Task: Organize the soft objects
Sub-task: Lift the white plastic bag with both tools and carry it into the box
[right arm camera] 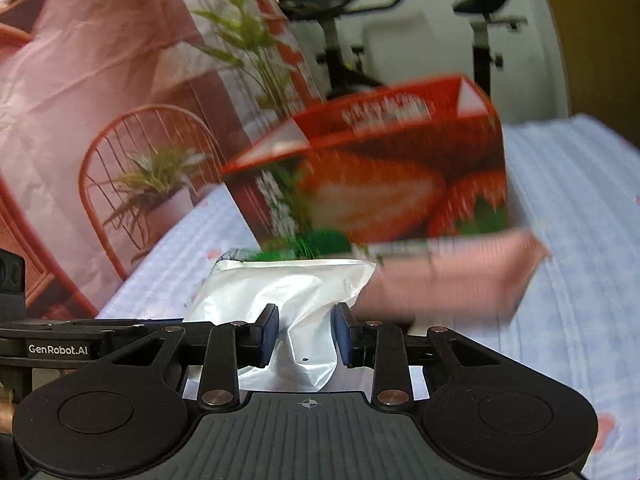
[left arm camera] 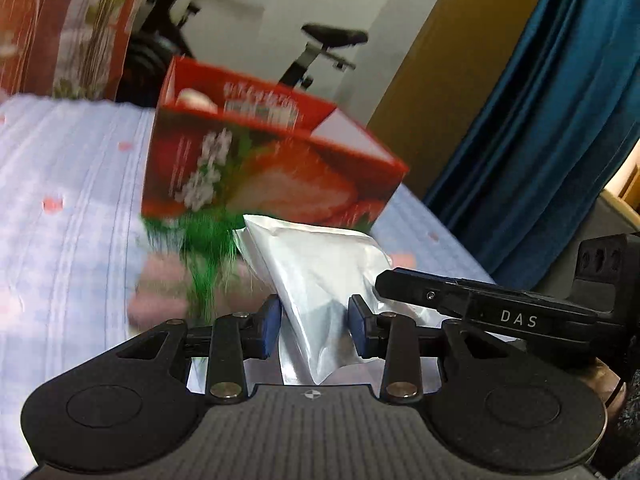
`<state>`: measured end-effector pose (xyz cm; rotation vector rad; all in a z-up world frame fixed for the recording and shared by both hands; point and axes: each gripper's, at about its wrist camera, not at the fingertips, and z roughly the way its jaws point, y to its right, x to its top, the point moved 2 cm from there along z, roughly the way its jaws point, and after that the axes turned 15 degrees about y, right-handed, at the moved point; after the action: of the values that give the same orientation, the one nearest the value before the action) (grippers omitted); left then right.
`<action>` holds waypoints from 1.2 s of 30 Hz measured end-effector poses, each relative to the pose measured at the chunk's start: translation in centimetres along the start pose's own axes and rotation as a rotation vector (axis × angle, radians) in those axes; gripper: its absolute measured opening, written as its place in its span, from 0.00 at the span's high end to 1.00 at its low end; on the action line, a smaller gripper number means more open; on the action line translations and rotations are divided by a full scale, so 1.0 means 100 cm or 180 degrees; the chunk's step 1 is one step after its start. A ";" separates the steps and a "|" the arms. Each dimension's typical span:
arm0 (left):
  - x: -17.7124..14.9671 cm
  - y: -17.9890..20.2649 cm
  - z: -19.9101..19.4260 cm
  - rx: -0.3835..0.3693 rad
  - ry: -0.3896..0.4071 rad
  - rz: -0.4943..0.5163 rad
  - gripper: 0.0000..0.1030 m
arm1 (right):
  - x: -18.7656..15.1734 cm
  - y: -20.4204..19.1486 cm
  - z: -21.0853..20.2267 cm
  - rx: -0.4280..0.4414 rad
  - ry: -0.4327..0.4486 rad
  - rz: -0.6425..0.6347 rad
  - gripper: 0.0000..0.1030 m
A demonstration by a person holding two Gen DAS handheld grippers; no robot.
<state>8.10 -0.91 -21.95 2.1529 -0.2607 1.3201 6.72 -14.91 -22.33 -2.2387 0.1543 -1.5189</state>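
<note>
- Silver foil pouch (left arm camera: 320, 280) lies on the bed (left arm camera: 72, 208) just in front of a red box (left arm camera: 264, 160) printed with strawberries; the box is open at the top, with something pale inside.
- Left gripper (left arm camera: 314, 326) has its blue pads either side of the pouch's near end, a pad close to each face. From the blurred frames I cannot tell whether they press the foil or only flank it.
- Right gripper (right arm camera: 306, 334) is at the pouch too (seen from the other side): its pads stand apart with crumpled foil between them, and again contact is unclear.
- Beside the pouch lie a green tufted thing (left arm camera: 204, 248) and a pink flat pack (right arm camera: 448, 280), both touching or nearly touching the box; blur hides detail.
- Step in hand, as I judge it: taking hold of the pouch so it can go into the box.
- Next move calls for a firm pinch on the foil, which looks slippery and limp, then a lift high enough to clear the box rim; a loose grip could let it slide out.
</note>
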 end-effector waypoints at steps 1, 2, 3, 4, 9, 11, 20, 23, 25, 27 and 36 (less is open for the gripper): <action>0.006 0.001 0.000 -0.0012 0.0046 0.0015 0.63 | 0.006 -0.002 0.000 0.0014 0.0037 -0.0033 0.73; 0.013 0.002 0.000 -0.0024 0.0090 0.0029 0.63 | 0.012 -0.004 0.001 0.0032 0.0067 -0.0066 0.73; 0.019 0.003 0.000 -0.0036 0.0127 0.0045 0.63 | 0.017 -0.006 0.003 0.0044 0.0087 -0.0093 0.73; 0.025 0.004 0.000 -0.0045 0.0158 0.0063 0.63 | 0.022 -0.007 0.004 0.0056 0.0108 -0.0116 0.73; 0.047 0.006 0.009 -0.0098 0.0252 0.0107 0.63 | 0.048 -0.010 0.017 0.0107 0.0218 -0.0212 0.73; 0.054 0.005 0.015 -0.0112 0.0276 0.0089 0.63 | 0.057 -0.009 0.023 0.0116 0.0238 -0.0223 0.73; 0.087 -0.013 0.057 -0.0197 0.0267 0.0013 0.63 | 0.096 0.004 0.057 0.0124 0.0272 -0.0283 0.73; 0.100 -0.019 0.079 -0.0206 0.0232 -0.0008 0.63 | 0.109 0.012 0.072 0.0106 0.0283 -0.0282 0.73; 0.107 -0.022 0.091 -0.0195 0.0199 0.0006 0.63 | 0.117 0.018 0.083 0.0091 0.0269 -0.0285 0.73; 0.115 -0.026 0.106 -0.0187 0.0167 0.0029 0.63 | 0.125 0.026 0.098 0.0072 0.0245 -0.0295 0.73; 0.136 -0.049 0.167 -0.0030 -0.0086 0.0000 0.63 | 0.150 0.065 0.168 -0.0029 0.0071 -0.0187 0.72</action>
<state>29.44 -4.79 -17.64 2.1640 -0.2774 1.2882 28.78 -20.87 -17.29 -2.2526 0.1034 -1.5769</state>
